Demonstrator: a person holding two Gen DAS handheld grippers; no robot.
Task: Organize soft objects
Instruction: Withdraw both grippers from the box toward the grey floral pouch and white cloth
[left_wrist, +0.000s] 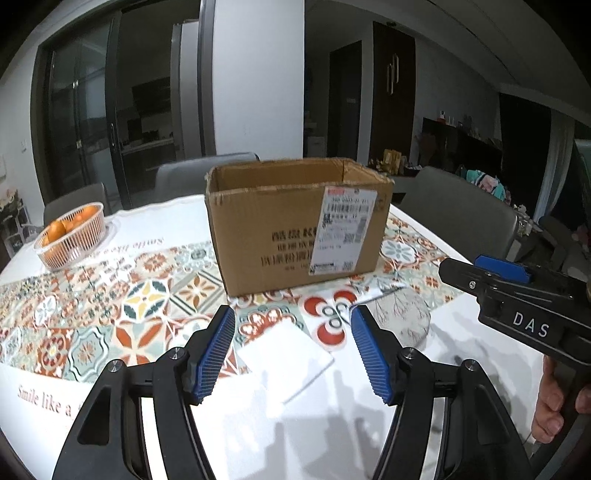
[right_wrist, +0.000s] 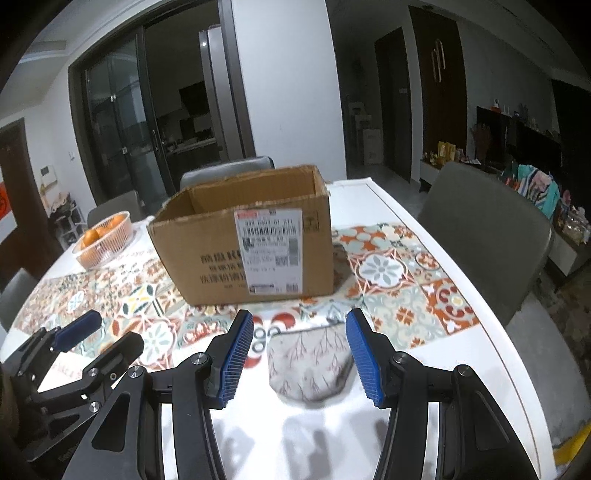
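An open cardboard box (left_wrist: 295, 221) stands on the patterned tablecloth; it also shows in the right wrist view (right_wrist: 251, 240). A white folded cloth (left_wrist: 284, 354) lies flat in front of it, just beyond my open, empty left gripper (left_wrist: 291, 328). A grey cloth with a branch print (right_wrist: 308, 363) lies on the table between the open jaws of my right gripper (right_wrist: 299, 332), untouched; it also shows in the left wrist view (left_wrist: 400, 314). The right gripper appears at the right of the left wrist view (left_wrist: 491, 273), the left gripper at the left of the right wrist view (right_wrist: 96, 332).
A pink basket of oranges (left_wrist: 72, 236) sits at the table's far left, also in the right wrist view (right_wrist: 105, 238). Grey chairs (right_wrist: 484, 229) stand around the table. The table's right edge (right_wrist: 491, 332) is near.
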